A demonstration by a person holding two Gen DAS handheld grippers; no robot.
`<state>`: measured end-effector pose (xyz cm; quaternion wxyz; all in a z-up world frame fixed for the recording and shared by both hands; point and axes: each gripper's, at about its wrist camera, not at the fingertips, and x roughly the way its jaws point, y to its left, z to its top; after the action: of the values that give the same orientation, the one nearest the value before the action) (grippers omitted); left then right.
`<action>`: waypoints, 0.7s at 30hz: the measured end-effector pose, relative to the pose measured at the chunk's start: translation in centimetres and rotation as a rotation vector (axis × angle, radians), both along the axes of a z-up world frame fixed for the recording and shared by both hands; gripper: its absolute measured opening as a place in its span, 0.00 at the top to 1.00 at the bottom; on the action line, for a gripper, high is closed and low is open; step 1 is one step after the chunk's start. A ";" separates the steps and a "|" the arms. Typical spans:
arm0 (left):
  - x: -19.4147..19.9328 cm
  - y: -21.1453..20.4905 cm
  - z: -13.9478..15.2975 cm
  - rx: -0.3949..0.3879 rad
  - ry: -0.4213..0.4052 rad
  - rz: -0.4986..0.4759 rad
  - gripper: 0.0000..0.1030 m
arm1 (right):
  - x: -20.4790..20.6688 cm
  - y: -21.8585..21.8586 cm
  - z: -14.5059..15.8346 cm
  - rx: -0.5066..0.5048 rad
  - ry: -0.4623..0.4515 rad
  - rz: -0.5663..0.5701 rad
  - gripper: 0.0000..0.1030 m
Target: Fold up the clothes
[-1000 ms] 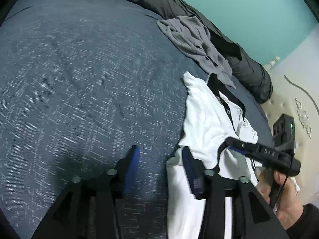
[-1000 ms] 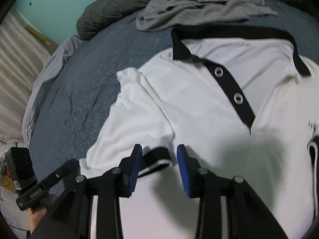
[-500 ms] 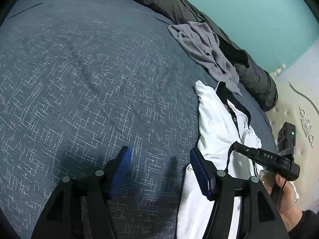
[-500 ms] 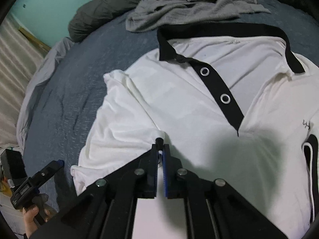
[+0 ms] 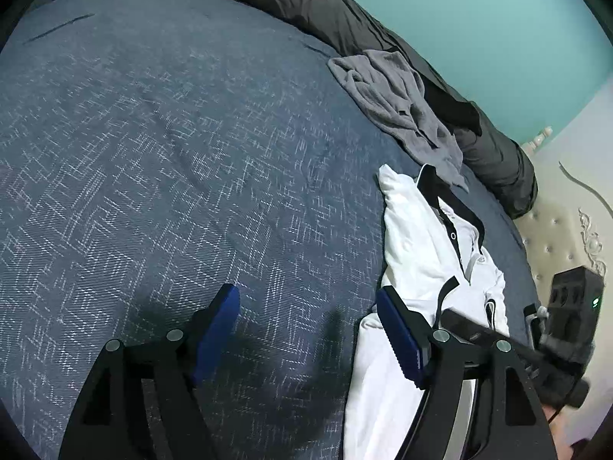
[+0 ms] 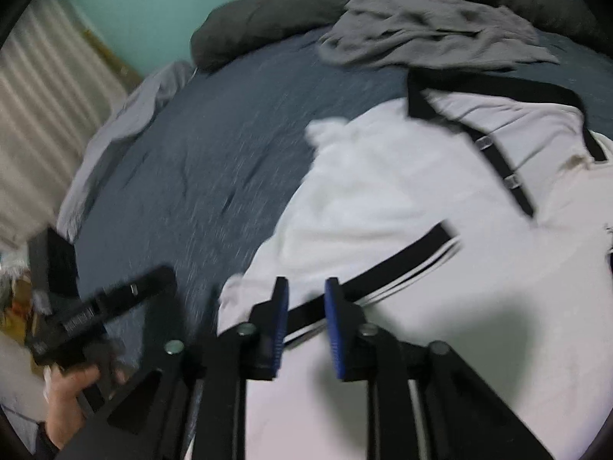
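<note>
The left gripper [image 5: 306, 329] is being opened over bare bedspread [image 5: 153, 153], nothing between. The black-trimmed sleeve [image 6: 383, 268] lies between the right gripper [image 6: 305, 291]'s opening, unpressed pads.

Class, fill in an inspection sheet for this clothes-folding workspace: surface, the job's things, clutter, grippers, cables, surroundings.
Surface: dark blue bedspread, wrinkled.
Job's things: white polo shirt lies face up, black collar, one sleeve folded in over the chest; grey garment crumpled beyond it.
Clutter: dark duvet bunched along the far edge.
Grippers: left hand-held gripper opening, only bedspread between its pads; right hand-held gripper opening over the sleeve's black cuff, pads apart.
Cables: one thin black cable by the right hand-held gripper's handle.
Surroundings: teal wall, cream tufted headboard.
</note>
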<state>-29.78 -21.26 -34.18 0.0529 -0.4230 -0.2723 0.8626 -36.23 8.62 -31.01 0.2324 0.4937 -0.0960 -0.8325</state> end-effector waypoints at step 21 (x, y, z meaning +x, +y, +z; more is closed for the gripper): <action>5.1 1.4 3.4 -0.061 0.017 -0.095 0.09 | 7.0 4.1 3.8 0.026 0.005 -0.098 0.90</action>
<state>-24.65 -19.87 -30.81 0.0832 -0.4295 -0.2248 0.8707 -29.23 12.68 -27.21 0.1849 0.4892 -0.1087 -0.8454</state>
